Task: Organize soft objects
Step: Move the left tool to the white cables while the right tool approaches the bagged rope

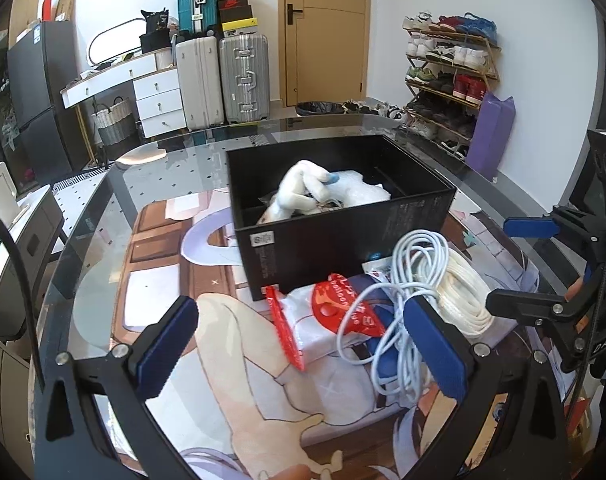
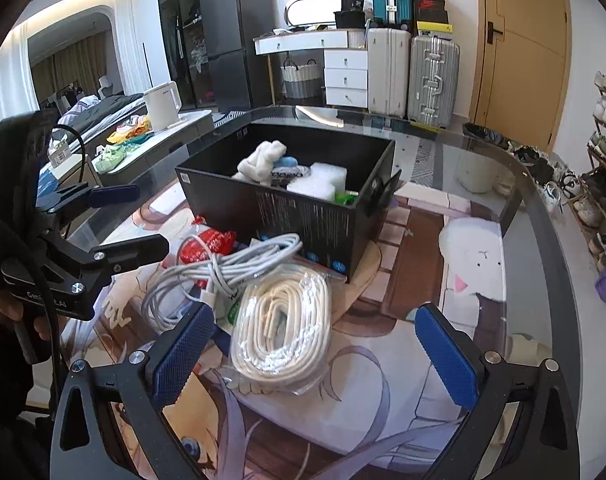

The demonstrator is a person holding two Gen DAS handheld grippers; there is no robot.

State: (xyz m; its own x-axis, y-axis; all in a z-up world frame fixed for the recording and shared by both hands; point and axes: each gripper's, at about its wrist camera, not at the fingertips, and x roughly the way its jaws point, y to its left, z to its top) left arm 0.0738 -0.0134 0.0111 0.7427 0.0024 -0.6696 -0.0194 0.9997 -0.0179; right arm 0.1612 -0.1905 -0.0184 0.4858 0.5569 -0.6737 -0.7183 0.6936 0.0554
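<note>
— While both my tools hang over the round glass tabletop [image 2: 543, 216], where does everything sit?

— My left gripper [image 1: 303, 344] has its blue-padded fingers spread wide with nothing between them. Its right finger lies against the loose bundle of white charging cable [image 1: 403, 280]. My right gripper [image 2: 315, 352] is just as wide and just as empty, and the coil of thick white rope in clear plastic wrap [image 2: 283, 328] lies between its fingers, nearer the left pad.

— And the container?

— An open black cardboard box [image 1: 323, 240] stands beyond the pile, its near wall just behind the cable. Inside it I see a white plush toy [image 1: 303, 188] and a white foam block [image 2: 319, 182], piled below the rim.

— What else is in the pile?

— A red and clear plastic balloon packet [image 1: 335, 308] lies under the cable's loops, left of the rope coil. Cable, rope and packet touch one another on the printed cartoon mat [image 1: 243, 380] under the glass.

— Any open room?

— Left of the box and pile the glass is bare out to its curved edge. Right of the rope, in my right view, the surface is bare out to the rim as well.
</note>
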